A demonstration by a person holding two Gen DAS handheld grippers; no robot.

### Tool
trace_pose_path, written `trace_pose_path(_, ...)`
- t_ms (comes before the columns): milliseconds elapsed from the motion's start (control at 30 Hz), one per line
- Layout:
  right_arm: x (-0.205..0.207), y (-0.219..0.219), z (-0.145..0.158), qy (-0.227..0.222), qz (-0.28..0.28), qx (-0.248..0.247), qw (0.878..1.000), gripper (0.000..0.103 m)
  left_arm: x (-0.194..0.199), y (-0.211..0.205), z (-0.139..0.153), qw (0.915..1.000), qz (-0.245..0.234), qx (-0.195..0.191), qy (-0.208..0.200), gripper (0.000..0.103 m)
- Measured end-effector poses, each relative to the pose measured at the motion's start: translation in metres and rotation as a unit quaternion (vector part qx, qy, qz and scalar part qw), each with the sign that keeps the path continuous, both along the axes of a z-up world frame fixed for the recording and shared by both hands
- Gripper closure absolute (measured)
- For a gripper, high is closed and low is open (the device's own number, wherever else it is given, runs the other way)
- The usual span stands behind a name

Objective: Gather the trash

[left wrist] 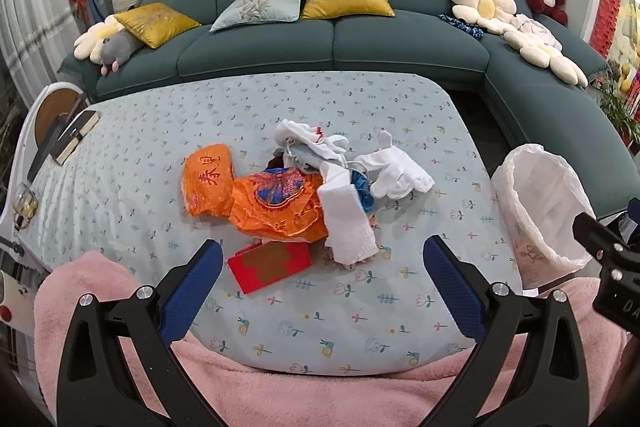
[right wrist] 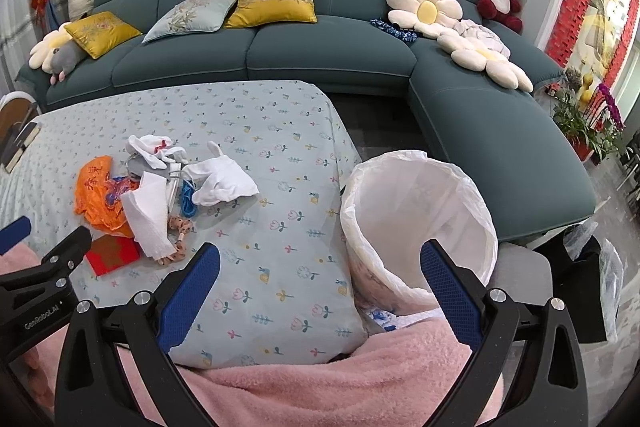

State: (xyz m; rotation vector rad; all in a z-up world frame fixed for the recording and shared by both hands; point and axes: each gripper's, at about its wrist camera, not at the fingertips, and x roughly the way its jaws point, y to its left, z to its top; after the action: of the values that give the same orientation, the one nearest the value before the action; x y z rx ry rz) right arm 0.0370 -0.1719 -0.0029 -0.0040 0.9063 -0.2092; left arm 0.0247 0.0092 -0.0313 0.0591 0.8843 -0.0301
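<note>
Floral table (left wrist: 280, 99) holds trash pile (left wrist: 304, 195); bin's (right wrist: 416, 227) inside (right view only).

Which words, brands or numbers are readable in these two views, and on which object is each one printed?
"GenRobot.AI": white print on the black body of the left claw, seen in the right wrist view.
"DA": only the start of white lettering on the right claw, cut off at the frame edge in the left wrist view.
Red characters on the orange plastic bag: not legible enough to quote.
Red envelope: gold pattern, no readable text.
</note>
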Motion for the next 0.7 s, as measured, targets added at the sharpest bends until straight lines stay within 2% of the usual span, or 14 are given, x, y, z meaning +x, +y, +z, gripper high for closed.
trace_pose_path(167,0.006,0.007,-0.002,-0.006,-0.001,-0.001,1.0,0.007,0.006,0.024,-0.01,0.9994,0.009,-0.029,0.016,0.007)
trace_pose_path(333,0.015,0.02,-0.015,0.008,0.009,0.005,1.0,0.007,0.017,0.049,-0.032,0.9977,0.02,-0.047,0.045,0.007)
trace_pose_path(600,0.039,0.061,-0.033,0.012,0.061,0.041,0.997,0.007,0.031,0.081,-0.064,0.9963,0.032,-0.029,0.075,0.007)
trace_pose_path(700,0.051,0.081,-0.042,0.016,0.084,0.048,0.995,0.012,0.037,0.09,-0.073,0.9955,0.041,-0.023,0.082,0.007)
